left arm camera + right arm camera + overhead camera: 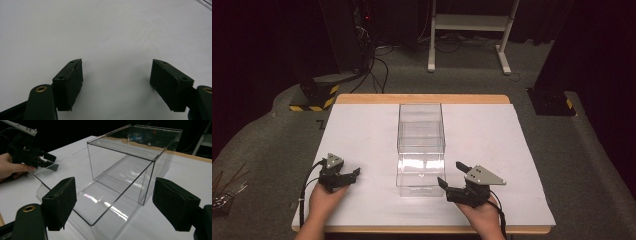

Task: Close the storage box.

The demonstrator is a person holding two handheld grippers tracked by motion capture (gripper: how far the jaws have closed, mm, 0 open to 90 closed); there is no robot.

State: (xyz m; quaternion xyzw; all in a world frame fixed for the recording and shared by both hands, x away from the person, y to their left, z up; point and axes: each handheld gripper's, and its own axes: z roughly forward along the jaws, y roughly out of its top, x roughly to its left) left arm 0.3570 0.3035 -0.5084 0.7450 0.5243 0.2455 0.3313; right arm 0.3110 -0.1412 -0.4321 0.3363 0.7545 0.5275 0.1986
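A clear, rectangular acrylic box point(421, 145) stood near the middle of the white table top point(492, 145), its long side running away from the person, with its flat transparent lid point(82, 187) slid partway off so that it overhung the near end. The right gripper point(457, 181) sat just beside the box's near right corner, its black jaws spread wide with nothing between them; in the right gripper view they framed the overhanging lid and the box's near corner without touching either. The left gripper point(348, 176) rested well apart from the box on the left, its jaws likewise standing open over bare white surface. The box looked light for its bulk, rigid, and very smooth, so the pads would probably slip on a flat face unless they closed squarely. Its thin walls and sharp edges seemed liable to scratch or crack under a hard pinch. The best hold was probably the projecting lid edge, pinched through its thickness, or a single side wall near the rim, since the whole box looked far wider than the jaws' spread.
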